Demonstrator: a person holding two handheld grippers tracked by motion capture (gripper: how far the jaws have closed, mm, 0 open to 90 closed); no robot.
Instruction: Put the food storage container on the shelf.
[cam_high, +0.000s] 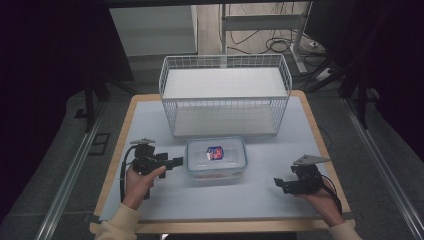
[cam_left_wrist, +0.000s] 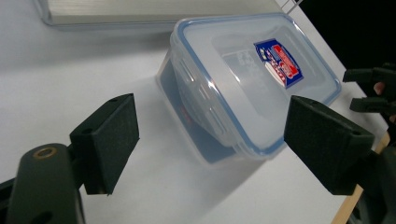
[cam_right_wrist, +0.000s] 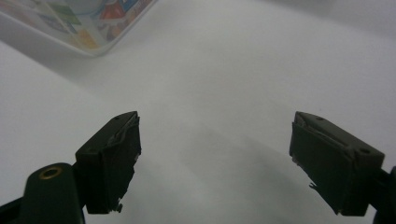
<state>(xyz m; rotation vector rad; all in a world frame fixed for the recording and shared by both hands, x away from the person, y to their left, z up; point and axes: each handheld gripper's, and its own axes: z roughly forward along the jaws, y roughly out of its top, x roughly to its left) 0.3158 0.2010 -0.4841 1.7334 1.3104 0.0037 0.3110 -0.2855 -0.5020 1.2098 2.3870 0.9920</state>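
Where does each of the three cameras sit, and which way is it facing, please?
High view: above the person's side, looking forward and down at the table, wire basket, both hands and grippers.
Left gripper view: rides the left gripper, facing the clear lidded container between its open jaws.
Right gripper view: rides the right gripper, facing bare tabletop.
Shared: the container.

A bare strip of white table is left along the left side of the wire basket; the far middle of the table is blocked by that basket; just in front of it the lidded plastic container is set, with only a narrow gap between them; open surface is seen between the container and the right gripper; the left gripper, jaws spread, is held just beside the container's left wall; the near edge is unobstructed.
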